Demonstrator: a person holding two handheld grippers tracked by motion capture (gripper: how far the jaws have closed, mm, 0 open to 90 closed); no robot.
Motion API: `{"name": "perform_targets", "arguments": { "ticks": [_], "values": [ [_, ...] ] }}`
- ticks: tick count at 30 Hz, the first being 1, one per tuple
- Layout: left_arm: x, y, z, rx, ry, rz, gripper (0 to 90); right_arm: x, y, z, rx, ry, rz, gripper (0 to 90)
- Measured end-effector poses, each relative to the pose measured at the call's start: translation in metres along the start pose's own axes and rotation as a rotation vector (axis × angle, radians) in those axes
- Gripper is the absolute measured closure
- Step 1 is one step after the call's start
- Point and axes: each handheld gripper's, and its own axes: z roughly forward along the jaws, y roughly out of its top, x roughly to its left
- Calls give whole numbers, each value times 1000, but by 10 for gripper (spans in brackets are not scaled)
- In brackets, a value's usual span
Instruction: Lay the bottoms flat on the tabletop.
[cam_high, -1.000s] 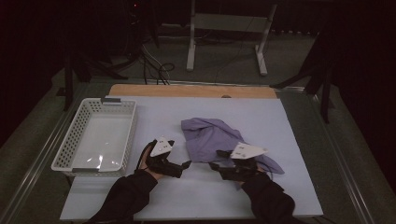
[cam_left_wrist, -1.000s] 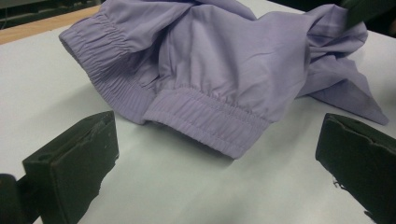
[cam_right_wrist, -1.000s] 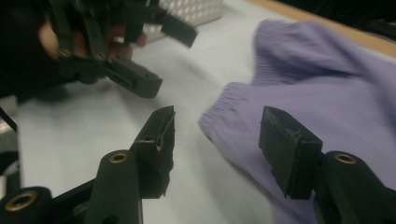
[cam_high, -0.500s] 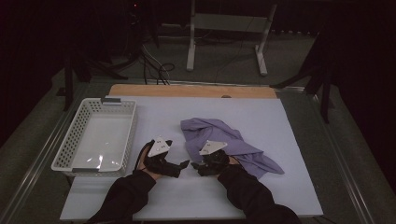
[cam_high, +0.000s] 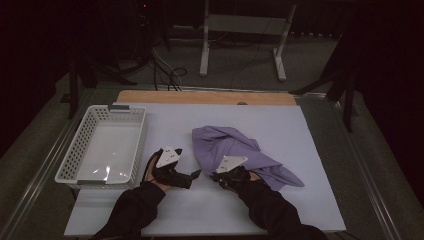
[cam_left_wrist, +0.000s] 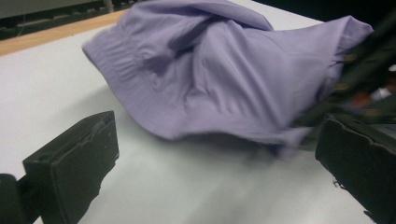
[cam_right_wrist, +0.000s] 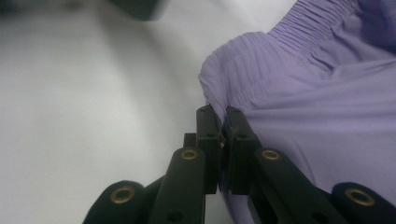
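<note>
The purple garment (cam_high: 235, 150) is crumpled mid-table (cam_high: 310, 130). Its near hem is pinched by the right gripper (cam_right_wrist: 223, 122), whose jaws have just been closing. The left gripper (cam_high: 192, 175), jaws apart, is held just beside it. The pinched fold is hidden.

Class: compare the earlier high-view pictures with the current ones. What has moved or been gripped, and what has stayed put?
The right gripper slid left along the near edge of the purple garment; its jaws have just been closing and now pinch the hem by the elastic waistband. The left gripper, jaws open, the white basket and the table stayed as they were.
</note>
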Motion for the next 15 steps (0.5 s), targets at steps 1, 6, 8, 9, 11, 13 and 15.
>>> {"name": "perform_targets", "arguments": {
  "ticks": [1, 6, 8, 9, 11, 13, 15],
  "values": [
    [0, 1, -1, -6, 8, 3, 13, 3, -2, -6, 2, 6, -10, 868],
    [2, 3, -1, -7, 20, -11, 43, 10, -16, -40, -31, 27, -3, 868],
    [3, 2, -1, -9, 28, -20, 55, 10, -21, -56, -51, 32, 52, 868],
    [4, 3, 1, 5, 31, -18, 66, 9, -24, -63, -62, 29, 65, 868],
    [4, 3, 4, 23, 38, -18, 69, 7, -29, -78, -79, 16, 76, 867],
    [3, 4, 8, 36, 59, -26, 136, 3, -34, -89, -87, -3, 96, 867],
    [3, 5, 13, 63, 48, -26, 156, 0, -39, -98, -90, -42, 107, 867]
  ]
}}
